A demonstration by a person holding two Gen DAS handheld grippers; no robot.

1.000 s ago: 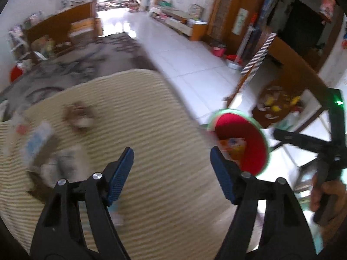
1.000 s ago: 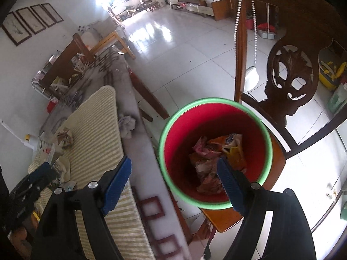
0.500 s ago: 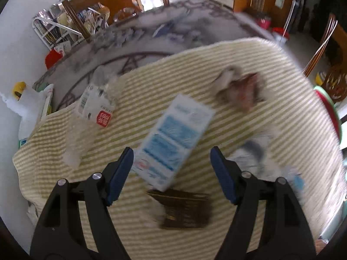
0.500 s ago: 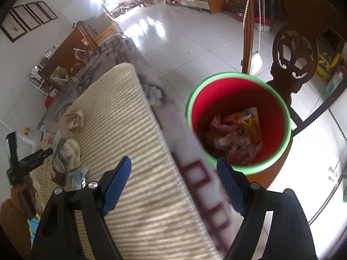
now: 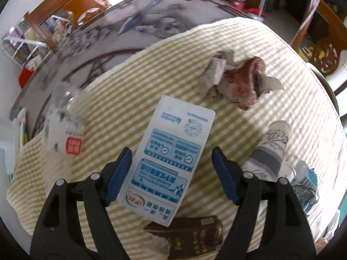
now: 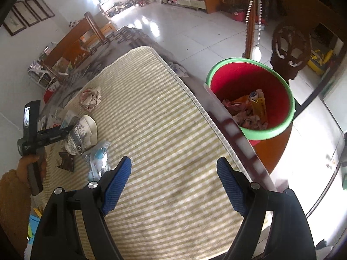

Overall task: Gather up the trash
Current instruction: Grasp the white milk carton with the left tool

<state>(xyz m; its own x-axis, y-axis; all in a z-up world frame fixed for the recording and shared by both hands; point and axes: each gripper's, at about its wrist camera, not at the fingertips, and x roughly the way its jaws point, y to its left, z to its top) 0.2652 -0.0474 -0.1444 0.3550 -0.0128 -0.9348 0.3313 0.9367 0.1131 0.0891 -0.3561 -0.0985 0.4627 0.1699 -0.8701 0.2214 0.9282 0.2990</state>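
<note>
My left gripper (image 5: 171,166) is open, its jaws on either side of a flattened blue-and-white carton (image 5: 171,151) that lies on the striped mat (image 5: 282,99). Around it lie a clear plastic bottle (image 5: 63,127), crumpled reddish paper (image 5: 238,80), a paper cup (image 5: 269,149), a blue wrapper (image 5: 305,184) and a dark brown packet (image 5: 195,236). My right gripper (image 6: 173,184) is open and empty above the mat (image 6: 162,119). The red bin with a green rim (image 6: 249,95) holds trash and stands beyond the table edge on the right.
The mat covers a patterned round table (image 5: 134,26). Wooden chairs (image 6: 288,41) stand beside the bin. The left hand-held gripper (image 6: 43,134) shows at the left in the right wrist view. A white tiled floor (image 6: 195,28) lies beyond.
My left gripper has swung from the bin side back over the trash and come down around the carton. My right gripper has moved from over the bin to over the mat.
</note>
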